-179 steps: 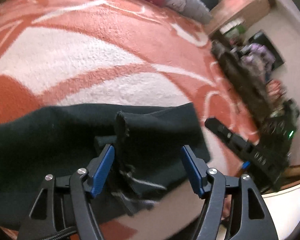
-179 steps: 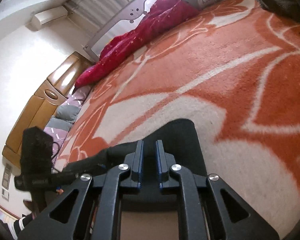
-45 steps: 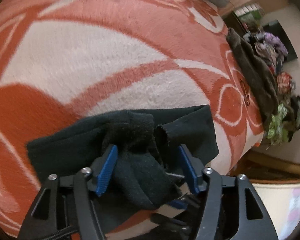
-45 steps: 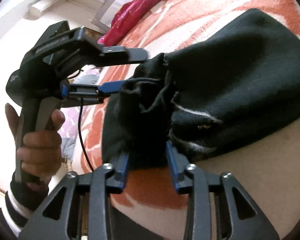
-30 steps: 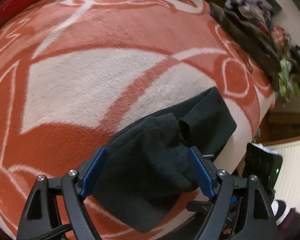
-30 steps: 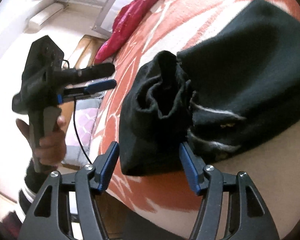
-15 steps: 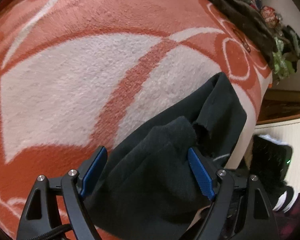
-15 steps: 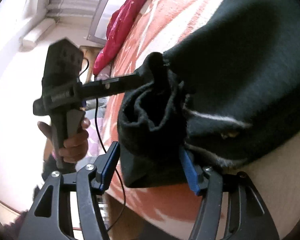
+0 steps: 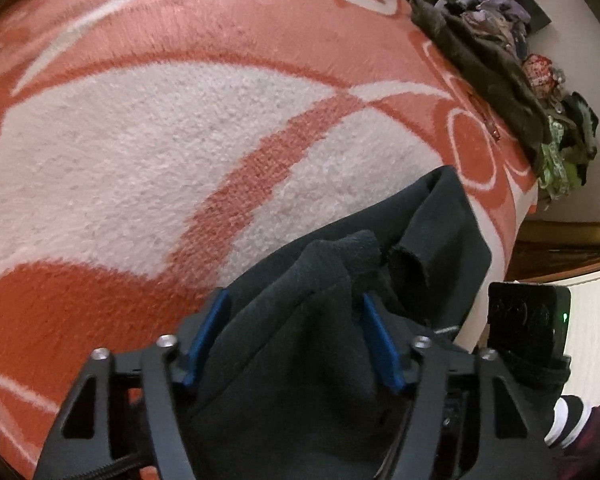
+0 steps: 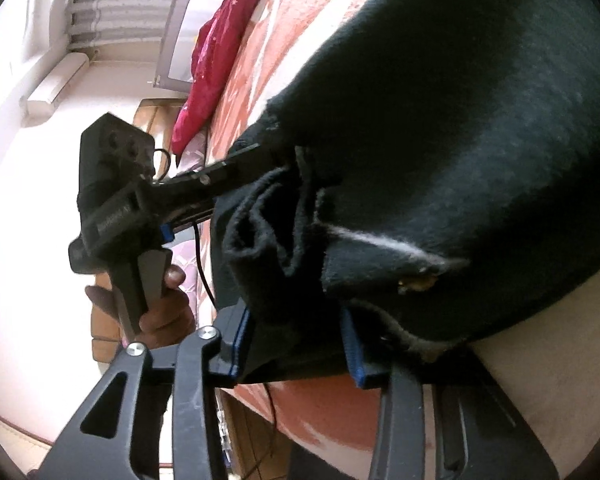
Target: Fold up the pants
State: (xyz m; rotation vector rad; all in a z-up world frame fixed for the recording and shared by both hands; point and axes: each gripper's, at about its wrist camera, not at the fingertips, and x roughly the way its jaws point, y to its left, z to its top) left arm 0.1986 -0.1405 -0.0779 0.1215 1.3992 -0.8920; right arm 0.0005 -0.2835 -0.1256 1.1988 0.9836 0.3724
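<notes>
My left tool (image 9: 296, 336) has its blue pads spread wide, a bunched fold of the black pants (image 9: 431, 232) heaped between them without being pinched. My right tool (image 10: 296, 340) is likewise parted, its pads flanking the gathered edge of the pants (image 10: 479, 128); whether they press the cloth I cannot tell. The pants lie crumpled near the bed's near edge, on the orange-and-white blanket (image 9: 172, 136). In the right view my left hand (image 10: 160, 312) grips the other tool's handle, its fingers reaching into the cloth. A red quilt (image 10: 212, 48) lies along the bed's far edge; a clothes pile (image 9: 499, 64) lines its right edge.
</notes>
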